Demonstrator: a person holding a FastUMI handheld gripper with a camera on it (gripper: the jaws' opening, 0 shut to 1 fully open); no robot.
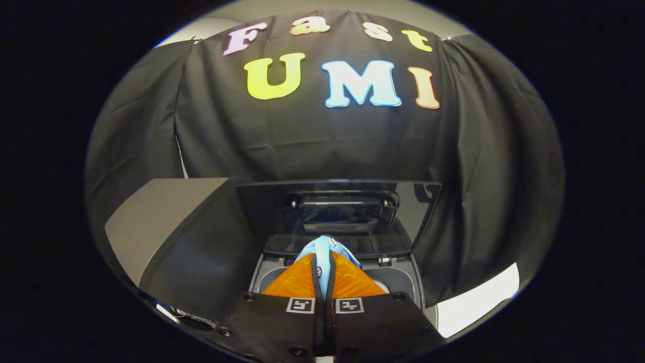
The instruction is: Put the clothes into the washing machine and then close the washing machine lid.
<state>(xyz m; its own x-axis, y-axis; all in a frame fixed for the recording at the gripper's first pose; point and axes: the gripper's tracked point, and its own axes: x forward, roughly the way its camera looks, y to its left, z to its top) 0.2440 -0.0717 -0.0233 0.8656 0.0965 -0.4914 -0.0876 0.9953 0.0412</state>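
Observation:
A light blue garment (322, 249) is pinched between the two fingers of my gripper (323, 262), which is shut on it; a fold of the cloth sticks out ahead of the fingertips. Right under and ahead of the fingers lies the washing machine's top opening (398, 280) with its grey rim. The machine's dark glass lid (337, 212) stands raised behind the opening, leaning back toward the booth wall. The inside of the drum is hidden by the fingers.
A grey box-like block (166, 222) stands to the left of the machine, close to its side. Black cloth wall rises behind the lid. A pale floor patch (478, 302) lies to the right of the machine.

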